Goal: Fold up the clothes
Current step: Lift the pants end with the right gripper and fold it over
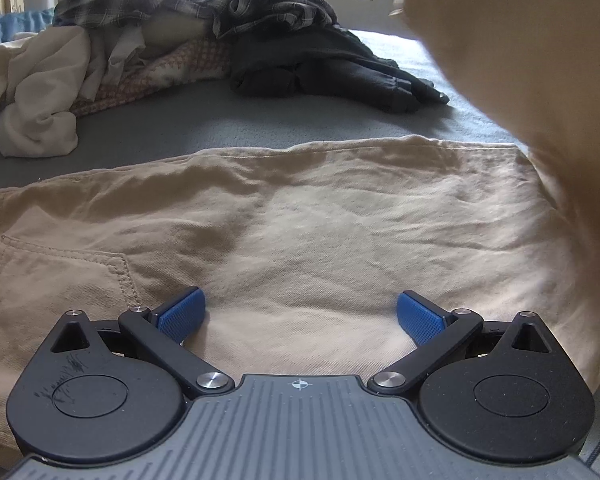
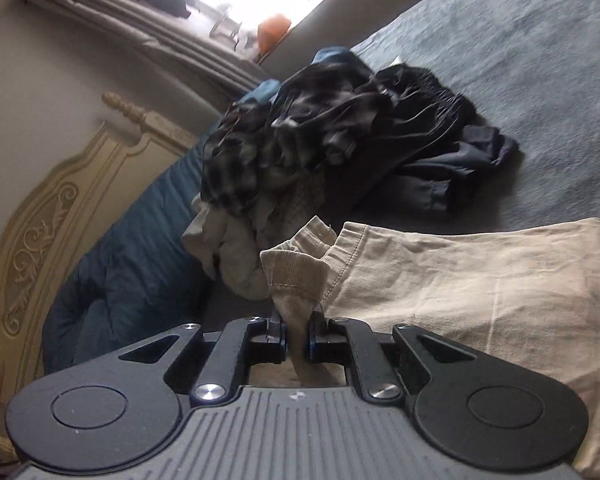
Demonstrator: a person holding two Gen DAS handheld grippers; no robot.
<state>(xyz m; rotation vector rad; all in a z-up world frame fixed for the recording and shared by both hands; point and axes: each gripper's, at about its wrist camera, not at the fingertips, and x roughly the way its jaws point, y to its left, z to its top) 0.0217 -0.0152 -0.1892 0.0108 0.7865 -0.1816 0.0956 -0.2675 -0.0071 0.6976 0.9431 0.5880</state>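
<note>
Trousers (image 1: 300, 220) beneath spread left tool (image 1: 300, 312); right tool (image 2: 298, 336) clenches, seemingly, their hem.

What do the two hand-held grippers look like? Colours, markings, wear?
Both match: ribbed grey body, two round black housings, black linkage arms with silver pivot screws, blue textured pads, and a small white mark on the body's front edge. The left hand-held gripper has scratches on its left housing. On the right hand-held gripper only thin blue pad edges show.
</note>
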